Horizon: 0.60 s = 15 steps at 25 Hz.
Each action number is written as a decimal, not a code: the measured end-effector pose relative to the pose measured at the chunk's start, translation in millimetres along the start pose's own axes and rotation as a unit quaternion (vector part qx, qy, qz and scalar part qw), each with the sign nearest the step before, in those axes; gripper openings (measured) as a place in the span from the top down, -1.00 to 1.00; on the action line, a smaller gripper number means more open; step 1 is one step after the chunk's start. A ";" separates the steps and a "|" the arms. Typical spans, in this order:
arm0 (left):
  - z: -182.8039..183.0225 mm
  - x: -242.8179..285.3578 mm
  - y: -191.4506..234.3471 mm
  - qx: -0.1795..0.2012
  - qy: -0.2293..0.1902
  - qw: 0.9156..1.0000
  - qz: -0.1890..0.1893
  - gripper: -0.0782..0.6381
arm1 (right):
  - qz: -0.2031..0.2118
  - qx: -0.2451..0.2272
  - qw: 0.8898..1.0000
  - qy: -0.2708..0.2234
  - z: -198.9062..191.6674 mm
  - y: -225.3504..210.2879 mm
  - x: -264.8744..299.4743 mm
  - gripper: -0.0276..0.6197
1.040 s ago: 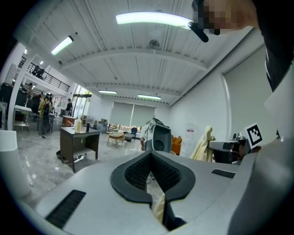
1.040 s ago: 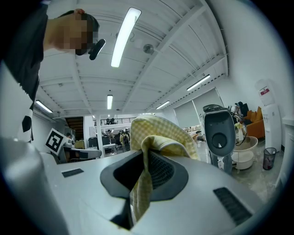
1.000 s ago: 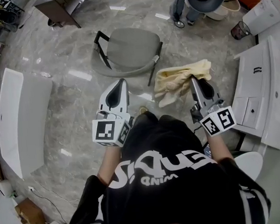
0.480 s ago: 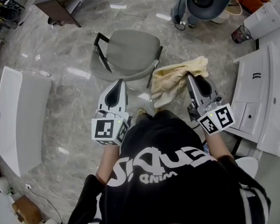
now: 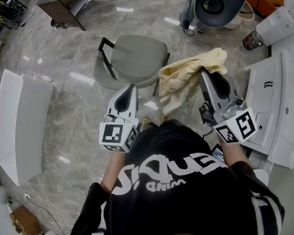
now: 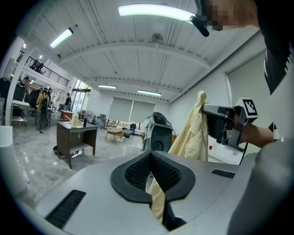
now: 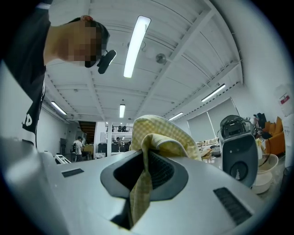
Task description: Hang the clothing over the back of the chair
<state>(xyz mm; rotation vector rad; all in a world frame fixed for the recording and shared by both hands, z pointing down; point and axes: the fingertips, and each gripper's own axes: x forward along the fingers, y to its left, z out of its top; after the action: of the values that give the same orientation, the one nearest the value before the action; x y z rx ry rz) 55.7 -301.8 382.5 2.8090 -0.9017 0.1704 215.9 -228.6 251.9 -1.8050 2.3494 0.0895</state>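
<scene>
Right gripper [image 5: 203, 72] clamps cloth [image 5: 184, 77]; chair [image 5: 135, 55] at cloth's 10 o'clock. Left gripper [image 5: 131, 87] closed, empty.

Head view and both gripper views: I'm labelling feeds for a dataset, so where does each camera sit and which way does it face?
Head view: on the person's head, facing steeply down at the chair and floor; shows torso, forearms, left gripper and right gripper.
Left gripper view: on the left gripper, facing across the hall; shows its jaws and the person's right forearm.
Right gripper view: on the right gripper, tilted toward the ceiling; shows its jaws clamping the clothing, plus a sleeve.
Shared: the clothing appears in all three.
</scene>
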 end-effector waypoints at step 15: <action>6.5 22.1 -1.9 -0.011 -0.003 1.000 -0.012 0.74 | 0.059 0.011 0.997 -0.045 120.4 -24.3 74.3 0.81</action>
<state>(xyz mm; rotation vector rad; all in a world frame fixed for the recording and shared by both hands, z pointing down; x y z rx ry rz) 75.1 -314.1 379.5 2.8009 -0.8650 0.1493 233.3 -287.0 121.9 -1.6161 2.3835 0.1568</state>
